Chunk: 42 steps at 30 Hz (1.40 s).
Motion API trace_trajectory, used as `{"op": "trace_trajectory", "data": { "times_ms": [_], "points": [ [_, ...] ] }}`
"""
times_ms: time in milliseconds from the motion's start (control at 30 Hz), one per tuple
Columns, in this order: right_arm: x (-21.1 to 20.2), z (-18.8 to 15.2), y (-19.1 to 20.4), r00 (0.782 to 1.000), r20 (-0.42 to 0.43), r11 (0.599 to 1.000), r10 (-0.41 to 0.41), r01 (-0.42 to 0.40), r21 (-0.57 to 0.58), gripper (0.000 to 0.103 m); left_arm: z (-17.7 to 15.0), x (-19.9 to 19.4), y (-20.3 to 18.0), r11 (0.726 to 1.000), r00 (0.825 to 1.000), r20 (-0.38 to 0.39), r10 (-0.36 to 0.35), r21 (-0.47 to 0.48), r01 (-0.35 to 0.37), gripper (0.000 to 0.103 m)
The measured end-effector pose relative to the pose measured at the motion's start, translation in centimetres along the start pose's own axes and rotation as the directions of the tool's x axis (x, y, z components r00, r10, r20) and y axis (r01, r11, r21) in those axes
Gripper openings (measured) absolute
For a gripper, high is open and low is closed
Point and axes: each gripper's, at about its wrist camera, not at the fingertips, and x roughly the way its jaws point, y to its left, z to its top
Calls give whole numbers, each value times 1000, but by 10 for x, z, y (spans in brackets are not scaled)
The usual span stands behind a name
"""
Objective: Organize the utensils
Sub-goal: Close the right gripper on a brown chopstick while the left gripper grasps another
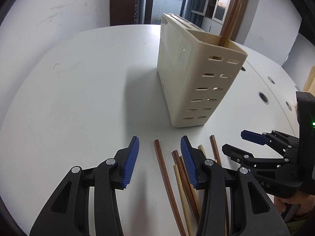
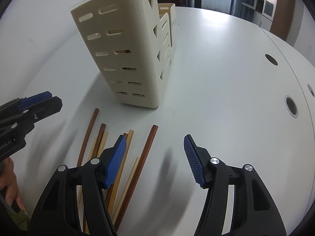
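A cream slotted utensil holder [image 1: 196, 74] stands on the white table [image 1: 78, 98]; two brown chopsticks [image 1: 230, 19] stand in its near compartment. Several brown and pale chopsticks [image 1: 183, 179] lie loose on the table in front of it. My left gripper [image 1: 159, 143] is open and empty, hovering over them, with one brown chopstick [image 1: 165, 175] between its fingers. In the right wrist view the holder [image 2: 126, 55] and the loose chopsticks [image 2: 122, 161] show again. My right gripper [image 2: 155, 141] is open and empty, just right of the pile. It also shows in the left wrist view [image 1: 234, 141].
Round cable holes [image 2: 291, 106] sit in the table at the right, near a seam. A wooden board edge [image 1: 309, 78] shows at far right. Walls, a doorway and cabinets lie beyond the table.
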Motion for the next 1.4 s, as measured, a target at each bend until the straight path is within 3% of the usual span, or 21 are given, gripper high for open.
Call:
{"op": "trace_trajectory", "data": {
  "times_ms": [467, 567, 700, 800, 1033, 1167, 1400],
  "points": [
    [29, -5, -2, 998, -56, 999, -32, 33, 15, 52, 1, 54, 1, 999, 988, -151, 37, 8, -36, 42],
    [37, -11, 0, 997, -68, 999, -42, 43, 14, 43, -1, 61, 0, 999, 985, -168, 46, 18, -43, 40],
    [41, -15, 2, 996, -70, 998, -57, 58, 7, 39, -1, 65, 3, 998, 981, -184, 56, 22, -53, 38],
    [42, -16, 5, 995, -71, 998, -66, 66, -4, 35, -3, 70, 2, 998, 979, -197, 60, 33, -54, 34],
    [41, -20, 20, 995, -75, 997, -65, 62, -44, 15, -6, 76, 1, 995, 976, -206, 74, 77, -60, 28],
    [38, -23, 20, 996, -74, 999, -41, 39, -33, 8, -6, 76, -5, 993, 976, -202, 81, 99, -62, 10],
    [33, -28, 11, 998, -60, 1000, -2, 2, 3, 7, -7, 76, 1, 992, 978, -193, 78, 115, -56, 7]
  ]
}}
